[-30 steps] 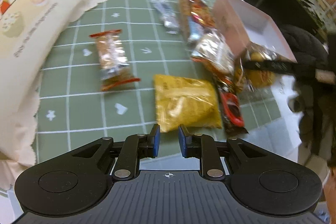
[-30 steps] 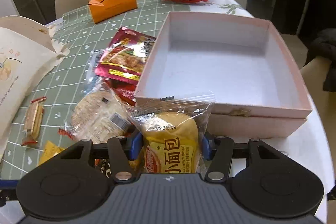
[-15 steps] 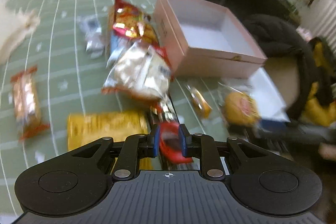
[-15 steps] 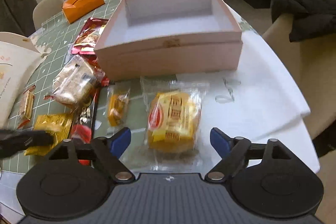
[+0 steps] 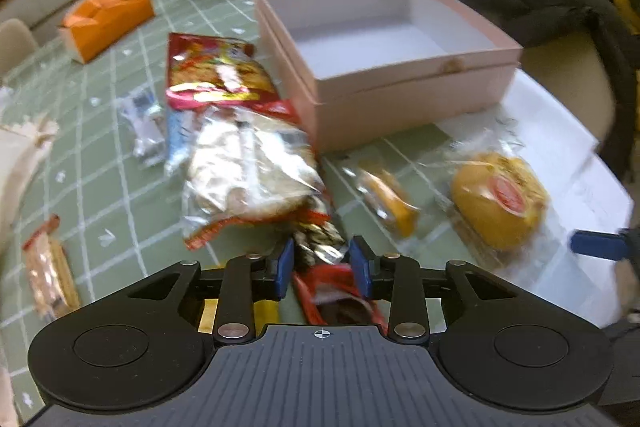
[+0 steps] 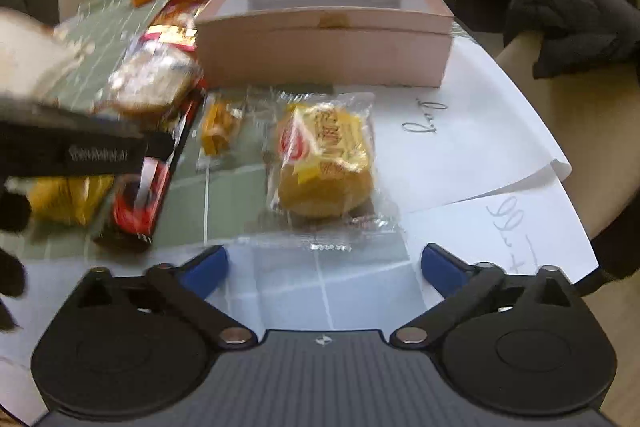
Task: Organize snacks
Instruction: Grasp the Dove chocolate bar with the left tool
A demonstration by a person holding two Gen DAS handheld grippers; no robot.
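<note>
The box stands open on the table and holds nothing; no snack is stowed yet, so the task appears to be at its start.

Snacks outside the box:
- Bun in clear wrap: lies flat on the table in front of the box, just ahead of the right gripper.
- Small orange pack: between the bun and the pile.
- Red bar: beside the pile, under the left gripper.
- Clear cracker bag and red bag: stacked against the left wall of the box.
- Yellow pack, silver packet and wafer: further left, apart from the box.

Gripper state:
- Right gripper: spread wide, released, touching nothing.
- Left gripper: jaws partly apart and straddling the end of the red bar. Whether the pads press on it cannot be determined; blur obscures the contact.

Remaining work, as judged: every snack listed still needs transfer into the box. The red bar is the likely first item.
</note>
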